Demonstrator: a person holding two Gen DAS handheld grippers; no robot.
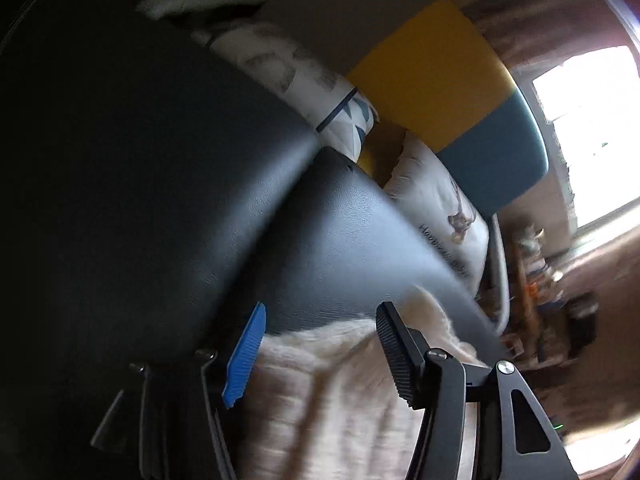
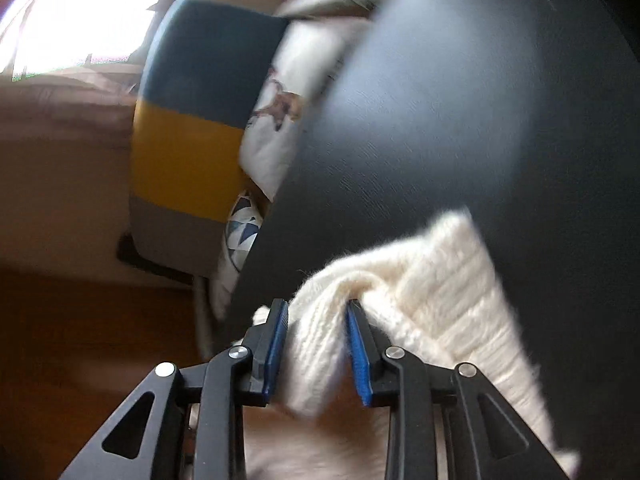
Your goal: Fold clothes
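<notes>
Dark surface, cushions behind. My left gripper has its jaws apart over the cream knit; my right gripper's jaws loosely straddle a fold.

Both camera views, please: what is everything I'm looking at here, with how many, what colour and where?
Knitted garment: one, cream, lying on the table under both grippers.
Table: one, black, filling the foreground.
Bench back: one, in grey, yellow and teal blocks, behind the table.
Cushions: two, white; one with a dog print, one with blue triangles, leaning against the bench back.
Window: one, glaring bright, at the far side.
Floor: brown, beside the table.
Left gripper: black, one blue pad, jaws wide over the garment, not touching it.
Right gripper: black, blue pads, a fold of the garment between its jaws; grip unclear.
</notes>
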